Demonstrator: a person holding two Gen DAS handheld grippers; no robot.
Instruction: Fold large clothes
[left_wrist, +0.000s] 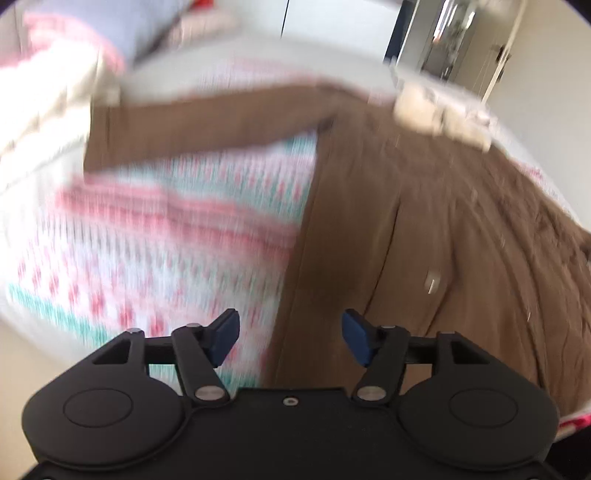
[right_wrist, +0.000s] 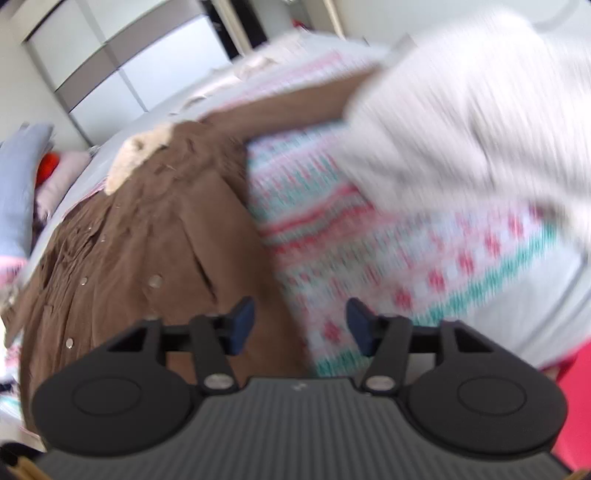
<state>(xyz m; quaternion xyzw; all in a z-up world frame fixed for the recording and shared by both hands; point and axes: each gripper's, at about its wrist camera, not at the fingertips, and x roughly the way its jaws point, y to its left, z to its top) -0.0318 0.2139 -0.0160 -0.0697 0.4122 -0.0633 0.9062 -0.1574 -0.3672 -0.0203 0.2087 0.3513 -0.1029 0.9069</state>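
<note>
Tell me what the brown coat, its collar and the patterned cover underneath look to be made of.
Brown coat: soft matte woven cloth, maybe suede-like or fine corduroy; it creases finely and carries shiny snaps. Collar: cream fleece or faux shearling, fluffy and clumped. Patterned cover: probably knitted or printed fabric in pink, teal and white; blur hides the weave.

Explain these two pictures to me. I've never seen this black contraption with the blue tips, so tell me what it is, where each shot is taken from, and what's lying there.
A person holds a two-finger gripper in each hand, each carrying a camera that looks along its fingers. One picture shows the left gripper, the other the right gripper. Both stand open and hold nothing. Below them a brown coat with a cream fleecy collar lies spread on a pink-and-teal patterned blanket. Both shots are blurred.
</note>
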